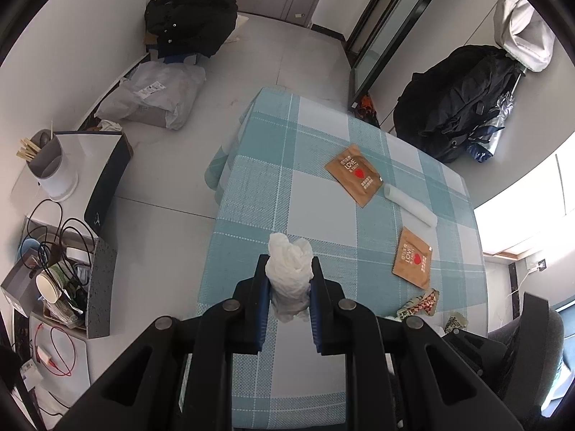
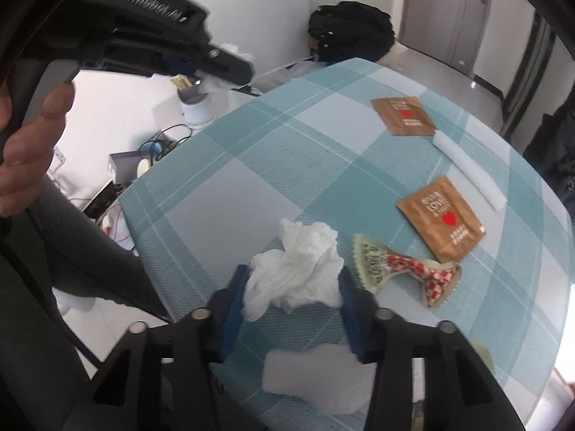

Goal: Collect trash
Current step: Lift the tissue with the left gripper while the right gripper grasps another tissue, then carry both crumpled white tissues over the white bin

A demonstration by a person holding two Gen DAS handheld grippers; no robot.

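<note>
Two wads of white tissue are in play over the checked tablecloth point(image 1: 251, 194). Left gripper point(image 1: 289, 280) is narrowed firmly onto a tissue wad point(image 1: 289, 269), lifted above the cloth's near edge. Right gripper point(image 2: 293, 287) brackets a crumpled tissue point(image 2: 298, 269), jaws wide; whether they pinch is unclear. Squeeze its middle fully before lifting, avoiding the torn wrapper point(image 2: 402, 269) beside it.

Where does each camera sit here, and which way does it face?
Left wrist: on the left gripper, raised, looking down over the checked table; fingers pinch a crumpled tissue.
Right wrist: on the right gripper, low, fingers around another tissue; the left gripper and the person's hand show.
Shared: two brown sachets, white roll, checkered wrapper.
</note>
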